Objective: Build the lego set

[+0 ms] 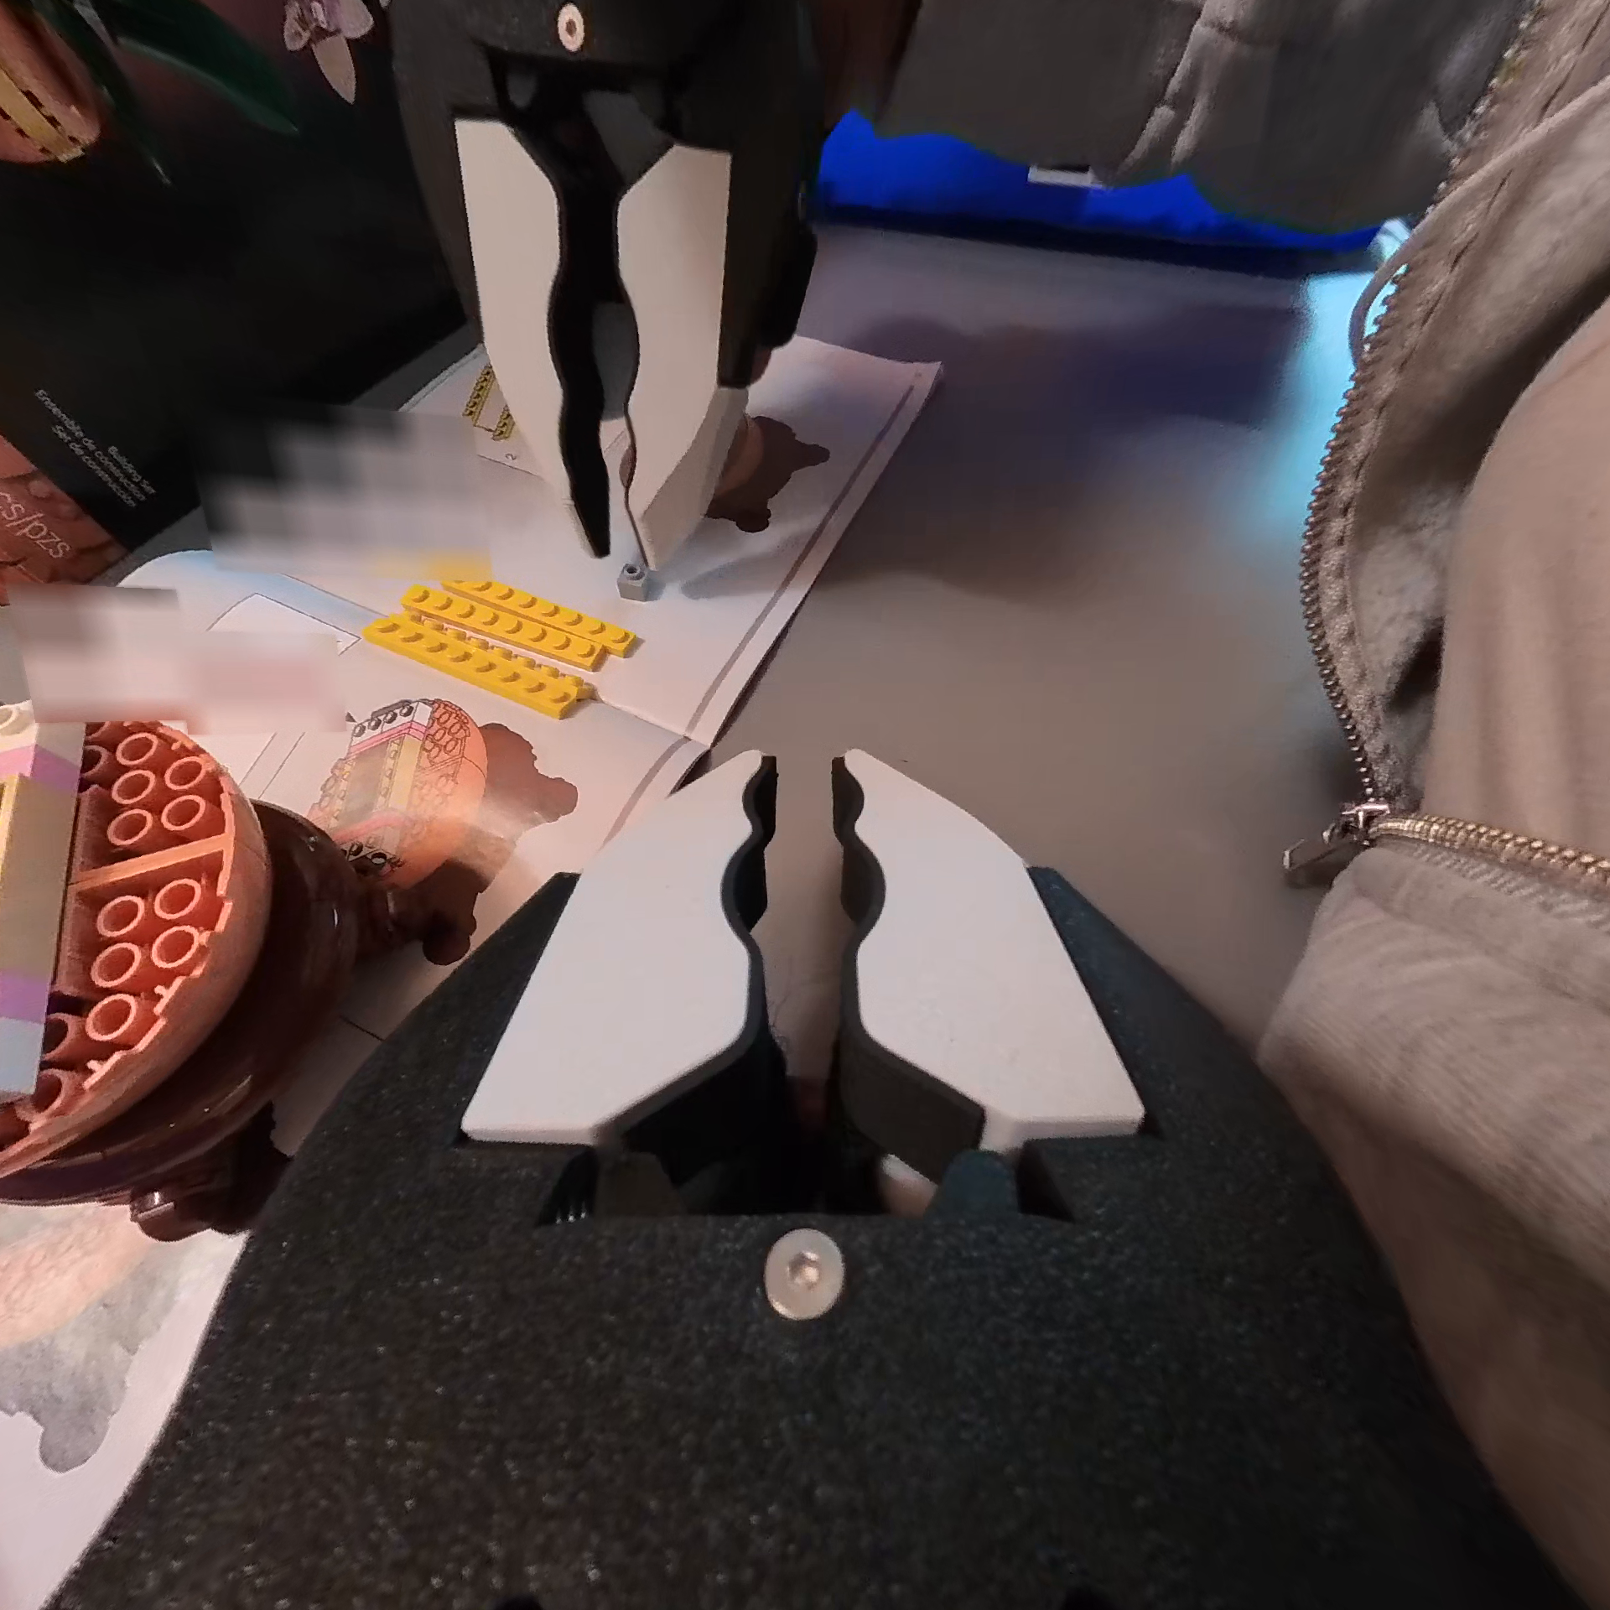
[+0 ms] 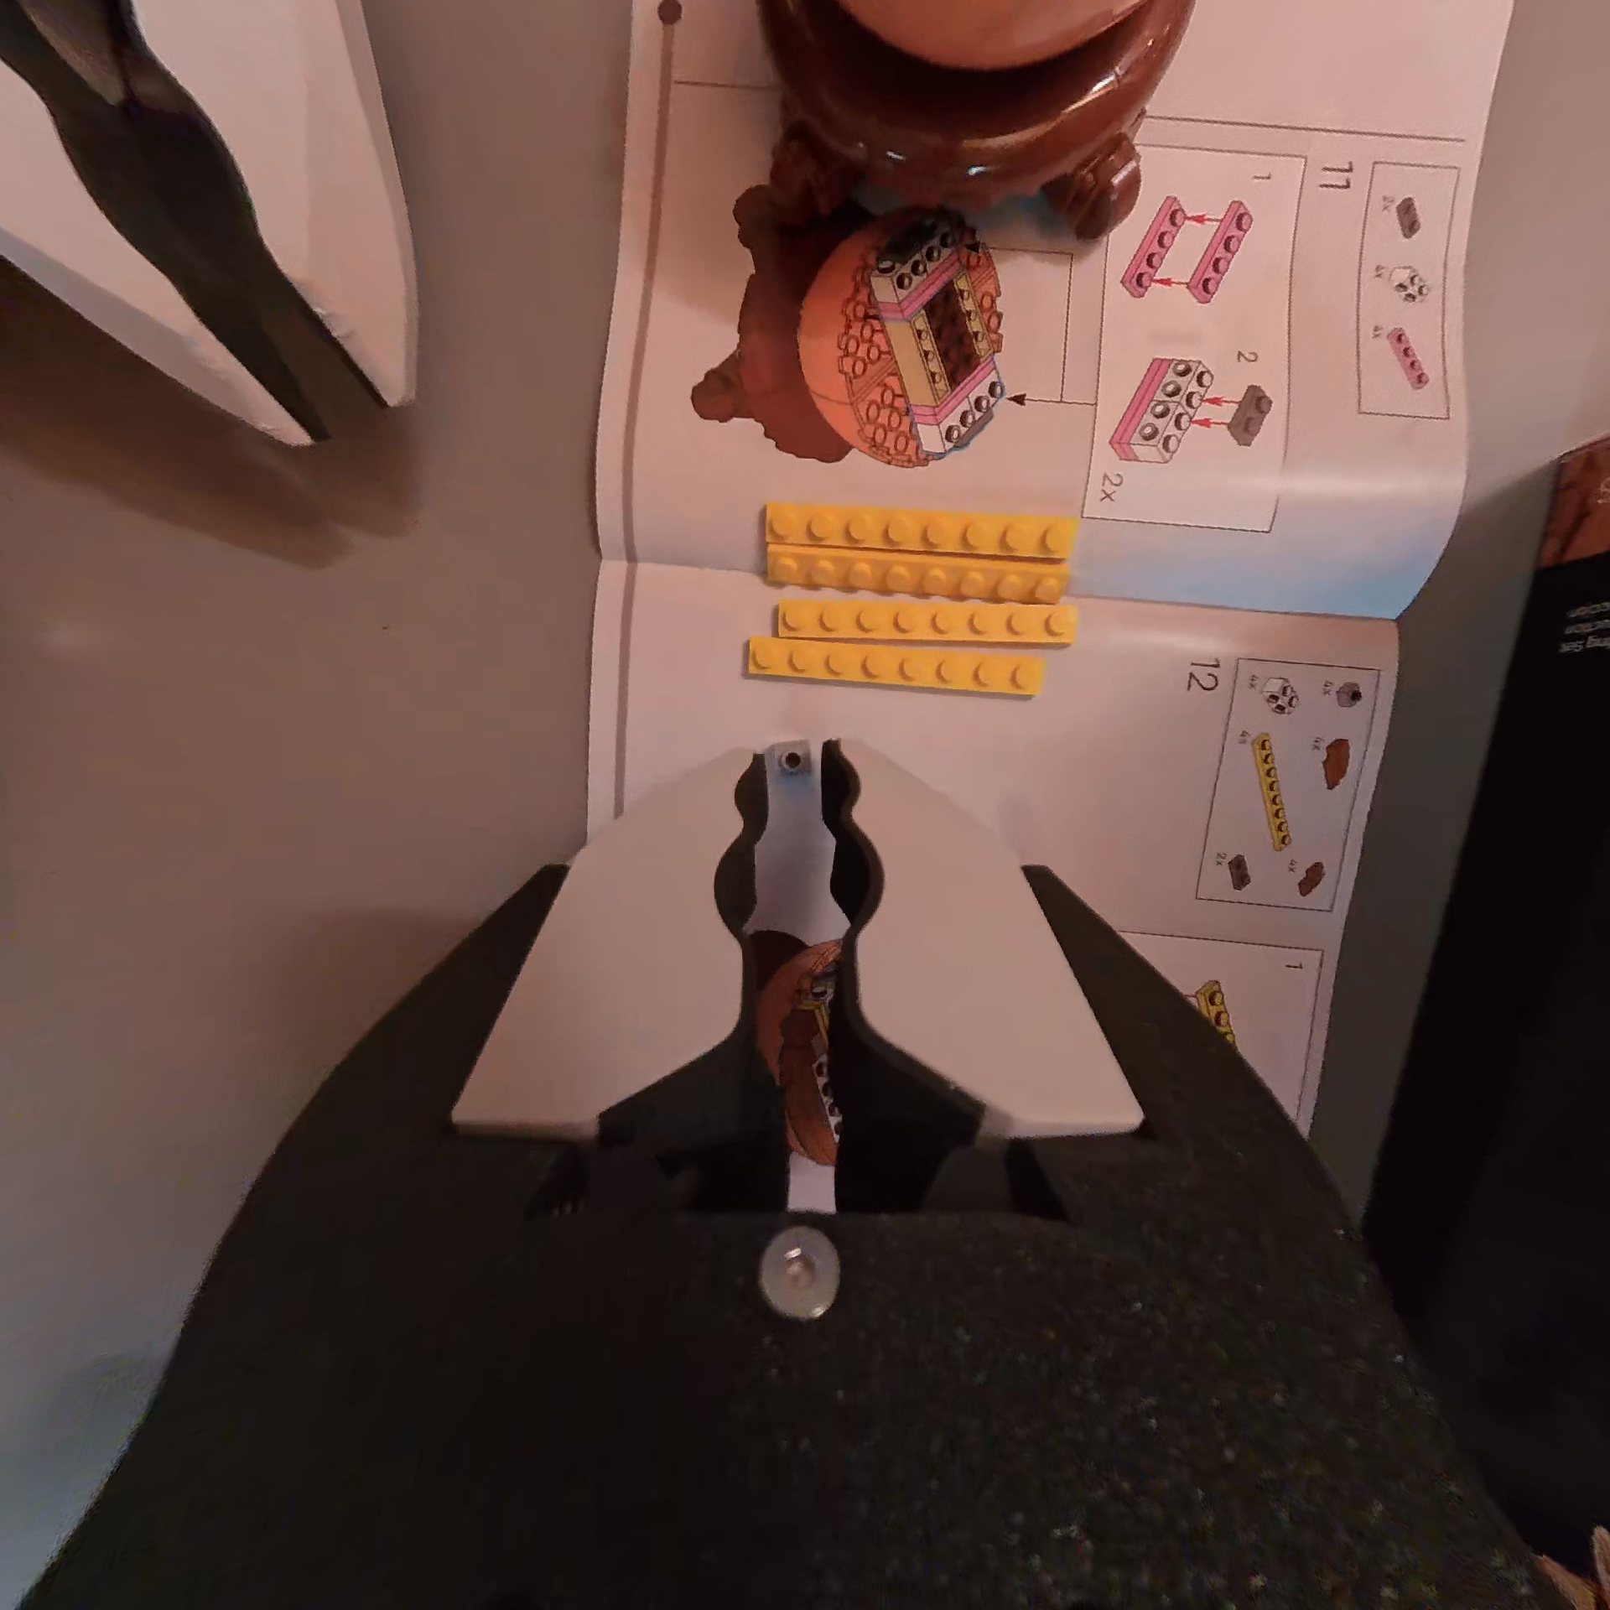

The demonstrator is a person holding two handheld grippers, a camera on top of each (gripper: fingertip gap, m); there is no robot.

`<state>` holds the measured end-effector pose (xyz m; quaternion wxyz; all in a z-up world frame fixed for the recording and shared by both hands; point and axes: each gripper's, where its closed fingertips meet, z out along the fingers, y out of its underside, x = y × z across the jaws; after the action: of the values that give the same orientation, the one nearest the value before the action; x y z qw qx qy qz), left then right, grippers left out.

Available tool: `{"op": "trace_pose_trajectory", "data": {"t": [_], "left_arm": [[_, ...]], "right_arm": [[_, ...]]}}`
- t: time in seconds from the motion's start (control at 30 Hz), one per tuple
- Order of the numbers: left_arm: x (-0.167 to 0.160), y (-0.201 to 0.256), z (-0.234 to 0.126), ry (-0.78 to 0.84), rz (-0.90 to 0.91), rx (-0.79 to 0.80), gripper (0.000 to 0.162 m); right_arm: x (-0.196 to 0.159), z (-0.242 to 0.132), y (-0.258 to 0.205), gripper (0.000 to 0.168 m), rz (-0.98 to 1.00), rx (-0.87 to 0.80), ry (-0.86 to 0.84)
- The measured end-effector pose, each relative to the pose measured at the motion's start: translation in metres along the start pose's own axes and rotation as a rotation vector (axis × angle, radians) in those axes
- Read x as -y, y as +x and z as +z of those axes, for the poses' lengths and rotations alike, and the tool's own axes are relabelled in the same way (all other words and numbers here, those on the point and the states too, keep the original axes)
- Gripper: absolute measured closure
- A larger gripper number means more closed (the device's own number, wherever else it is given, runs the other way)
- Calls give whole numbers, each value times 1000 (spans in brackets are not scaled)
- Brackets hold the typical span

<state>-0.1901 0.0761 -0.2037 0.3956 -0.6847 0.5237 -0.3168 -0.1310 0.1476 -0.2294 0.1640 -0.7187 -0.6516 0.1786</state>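
Right gripper (image 2: 806, 756): I have its fingers (image 2: 906, 880) narrowly parted around a small grey one-stud brick (image 2: 791, 761) at the tips; I cannot tell whether they pinch it.
Grey brick: it sits on the open instruction booklet (image 2: 1133, 740), just beside the yellow plates.
Left gripper (image 1: 803, 767): I see its fingers (image 1: 671, 906) slightly spread, holding nothing, over the bench (image 1: 1089, 610) near the booklet's edge.
Yellow plates (image 2: 915, 601): four long one-stud-wide strips lie side by side across the booklet's fold.
Partial build (image 1: 131, 941): a tan rounded studded piece on a brown base stands on the booklet.
Box (image 2: 1498, 871): dark, beside the booklet.
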Motion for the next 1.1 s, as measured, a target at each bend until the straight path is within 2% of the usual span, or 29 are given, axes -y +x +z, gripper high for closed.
{"op": "trace_pose_trajectory", "data": {"t": [0.1,0.4,0.77,1.1], "left_arm": [[0,-1,0,0,-1,6,150],[0,-1,0,-3,2,11,150],[-1,1,2,-14,23,5,149],[0,-2,2,-5,4,51,149]], "right_arm": [[1,4,-2,163,-11,12,-8],[9,8,-4,160,74,-1,8],[-1,5,-4,160,107,-16,41],[-2,-4,-4,147,86,-58,83]]}}
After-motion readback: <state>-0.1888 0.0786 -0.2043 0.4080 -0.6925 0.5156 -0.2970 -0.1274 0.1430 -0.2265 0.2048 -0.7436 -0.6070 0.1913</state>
